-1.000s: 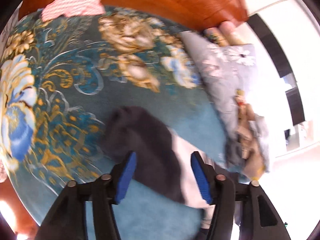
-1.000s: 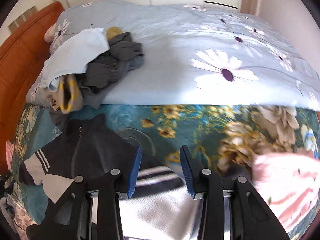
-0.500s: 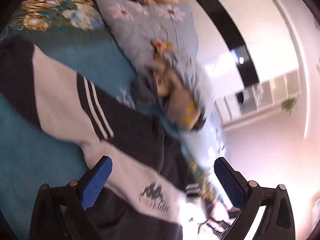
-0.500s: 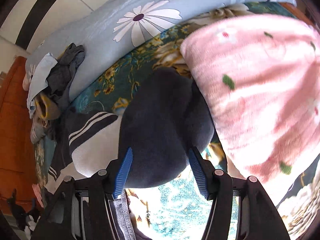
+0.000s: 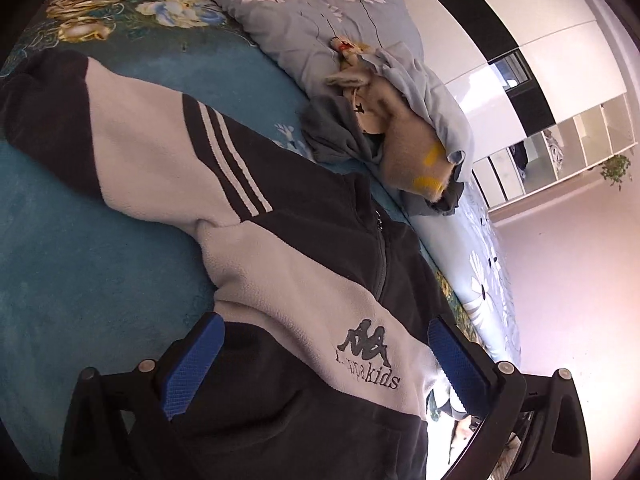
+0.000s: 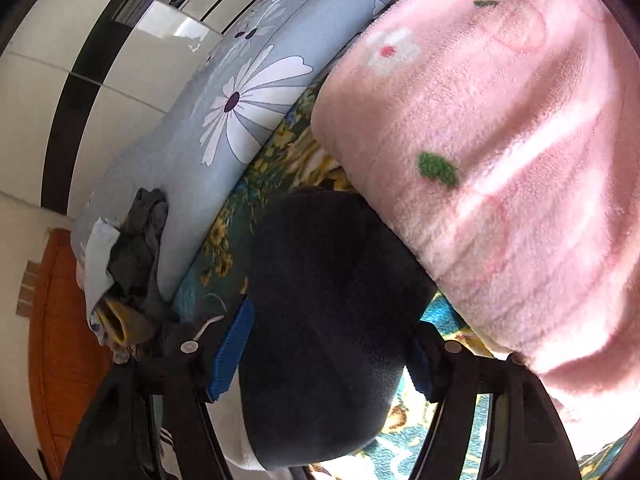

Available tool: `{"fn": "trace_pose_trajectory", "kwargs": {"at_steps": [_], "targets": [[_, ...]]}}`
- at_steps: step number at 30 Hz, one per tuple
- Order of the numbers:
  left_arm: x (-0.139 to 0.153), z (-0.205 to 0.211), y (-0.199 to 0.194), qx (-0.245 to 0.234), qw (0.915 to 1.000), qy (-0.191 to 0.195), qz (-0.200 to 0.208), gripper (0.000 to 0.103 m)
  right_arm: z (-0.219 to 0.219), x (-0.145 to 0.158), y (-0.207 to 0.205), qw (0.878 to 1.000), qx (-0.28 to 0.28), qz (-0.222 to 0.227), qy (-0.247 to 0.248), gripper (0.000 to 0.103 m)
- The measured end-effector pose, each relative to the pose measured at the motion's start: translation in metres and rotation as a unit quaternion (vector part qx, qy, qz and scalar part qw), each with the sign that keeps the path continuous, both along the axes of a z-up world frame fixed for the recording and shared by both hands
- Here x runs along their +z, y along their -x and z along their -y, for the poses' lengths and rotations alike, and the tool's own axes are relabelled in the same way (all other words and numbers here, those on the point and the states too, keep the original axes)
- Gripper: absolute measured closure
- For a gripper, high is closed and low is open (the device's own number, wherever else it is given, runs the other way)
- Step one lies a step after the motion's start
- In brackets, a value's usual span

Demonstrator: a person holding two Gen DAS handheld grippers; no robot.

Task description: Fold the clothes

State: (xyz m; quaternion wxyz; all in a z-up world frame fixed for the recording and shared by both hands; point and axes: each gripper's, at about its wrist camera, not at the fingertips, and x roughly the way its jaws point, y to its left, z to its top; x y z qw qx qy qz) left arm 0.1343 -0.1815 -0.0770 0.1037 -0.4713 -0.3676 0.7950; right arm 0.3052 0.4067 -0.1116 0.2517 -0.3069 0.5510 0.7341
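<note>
Teal plush bedcover point(image 5: 80, 264) with gold flowers serves as the landmark surface in both views. In the left wrist view, a black-and-white fleece jacket point(image 5: 304, 264) is laid flat on it. One sleeve point(image 5: 120, 136), banded white and striped, is stretched towards the left of the jacket body, and the zip point(image 5: 382, 256) is seen running up to the collar. A printed logo point(image 5: 366, 354) is seen on the white chest panel. The left gripper point(image 5: 324, 364) is shown above the chest panel with its blue-padded fingers point(image 5: 192, 364) spread wide and nothing clamped between them; contact with the cloth cannot be judged. Beyond the jacket, at the far edge of the bedcover, a pile of unfolded clothes point(image 5: 396, 120) is heaped against a pale blue daisy-print quilt point(image 5: 304, 12).

In the right wrist view, the same clothes pile point(image 6: 128, 272) is seen at the left, against the daisy-print quilt point(image 6: 248, 96). A dark sleeve end point(image 6: 320, 320) of the jacket is framed by the right gripper point(image 6: 326, 360), whose fingers point(image 6: 232, 352) are set apart on either side of it; whether the cloth is pinched cannot be told. To the right of the sleeve, a pink fleece blanket point(image 6: 500, 160) is piled on the bedcover point(image 6: 256, 184).
</note>
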Motion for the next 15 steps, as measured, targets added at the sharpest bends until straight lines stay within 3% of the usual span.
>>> {"fn": "trace_pose_trajectory", "kwargs": {"at_steps": [2,4,6,10,13,15], "targets": [[-0.002,0.003,-0.002,0.004,1.0000,-0.001,0.003,0.000,-0.006,0.004,0.001,0.999,-0.021,-0.026,0.020,0.049],[-0.003,0.005,-0.003,0.007,1.0000,0.000,0.005,0.000,-0.011,0.017,0.006,0.999,-0.016,-0.029,0.015,0.078],[-0.003,0.004,-0.001,0.006,1.0000,0.000,0.005,0.000,-0.015,0.037,0.016,1.000,0.014,-0.025,-0.002,0.092],[0.000,0.003,-0.001,0.001,1.0000,0.001,0.001,0.000,-0.016,0.104,0.021,0.992,0.071,-0.059,-0.081,0.094],[-0.002,0.001,0.000,-0.003,1.0000,-0.001,0.005,0.000,-0.024,0.160,-0.013,0.978,0.049,-0.113,-0.169,0.094],[-0.004,0.000,0.001,-0.006,0.9999,-0.003,0.009,0.000,-0.032,0.165,-0.028,0.975,0.040,-0.088,-0.200,0.094]]}}
